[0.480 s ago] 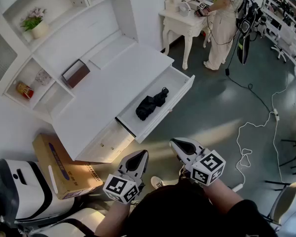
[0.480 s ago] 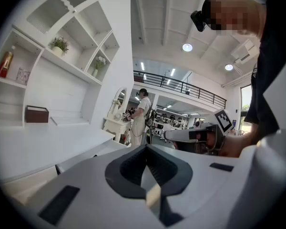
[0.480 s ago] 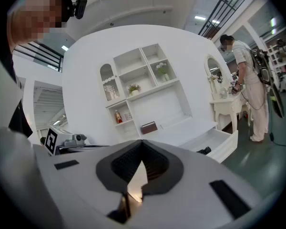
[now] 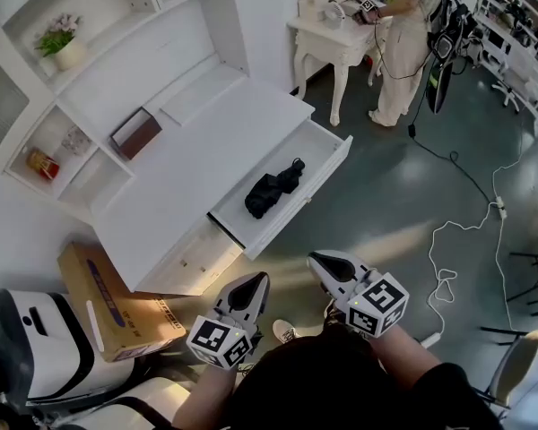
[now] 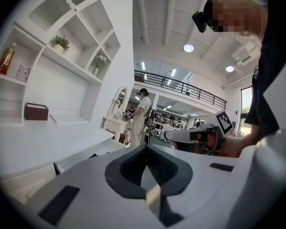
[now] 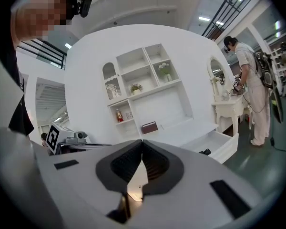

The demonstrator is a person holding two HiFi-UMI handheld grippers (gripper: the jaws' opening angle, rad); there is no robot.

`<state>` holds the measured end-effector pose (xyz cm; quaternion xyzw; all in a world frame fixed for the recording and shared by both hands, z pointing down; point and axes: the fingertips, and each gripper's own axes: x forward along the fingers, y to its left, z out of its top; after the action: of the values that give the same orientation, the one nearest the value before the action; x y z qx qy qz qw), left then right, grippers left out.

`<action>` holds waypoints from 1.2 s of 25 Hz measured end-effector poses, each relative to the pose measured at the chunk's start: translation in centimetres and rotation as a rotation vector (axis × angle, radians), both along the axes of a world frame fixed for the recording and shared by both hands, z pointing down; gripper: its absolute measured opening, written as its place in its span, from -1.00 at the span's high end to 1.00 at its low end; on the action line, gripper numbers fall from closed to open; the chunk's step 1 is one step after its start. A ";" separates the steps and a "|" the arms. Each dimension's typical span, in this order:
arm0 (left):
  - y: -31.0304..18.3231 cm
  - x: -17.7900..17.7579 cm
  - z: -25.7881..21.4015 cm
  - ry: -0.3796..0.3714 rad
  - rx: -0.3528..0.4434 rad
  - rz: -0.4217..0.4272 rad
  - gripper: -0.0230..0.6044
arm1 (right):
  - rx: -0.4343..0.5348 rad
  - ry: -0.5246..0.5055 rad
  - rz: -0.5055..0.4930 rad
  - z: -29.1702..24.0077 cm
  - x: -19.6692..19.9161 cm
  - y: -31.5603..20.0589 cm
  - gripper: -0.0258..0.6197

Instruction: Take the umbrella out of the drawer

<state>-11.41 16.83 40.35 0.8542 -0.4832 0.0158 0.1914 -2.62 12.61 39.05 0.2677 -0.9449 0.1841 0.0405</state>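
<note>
A folded black umbrella [image 4: 273,189] lies in the pulled-out white drawer [image 4: 327,168] of the desk; a corner of the umbrella [image 6: 207,151] peeks over the drawer's rim in the right gripper view. Both grippers are held near my body, well short of the drawer and apart from it. My left gripper [image 4: 254,286] is shut with nothing in it, its jaw tips meeting in its own view [image 5: 146,148]. My right gripper [image 4: 323,262] is shut and empty too, tips together [image 6: 142,142].
The white desk top [image 4: 188,164] carries a brown box [image 4: 136,133]; shelves above hold a flower pot [image 4: 65,47] and a small red bottle [image 4: 43,163]. A cardboard box [image 4: 108,305] sits at the desk's near left. A person [image 4: 407,34] stands at a white side table [image 4: 327,38]. A white cable [image 4: 466,231] trails on the floor.
</note>
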 end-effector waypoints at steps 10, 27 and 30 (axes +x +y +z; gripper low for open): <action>-0.2 0.6 -0.3 -0.003 0.017 0.007 0.91 | 0.004 -0.029 -0.013 -0.3 0.5 -0.4 0.91; -1.5 1.4 0.4 0.004 -0.005 0.030 0.91 | 0.017 0.002 0.003 -0.1 1.7 -2.2 0.92; -2.1 1.6 0.3 0.001 -0.006 0.032 0.91 | 0.023 0.002 0.010 -0.4 2.0 -3.0 0.92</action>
<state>-9.83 14.75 40.66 0.8612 -0.4695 0.0200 0.1939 -0.67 9.65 38.66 0.2730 -0.9456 0.1731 0.0377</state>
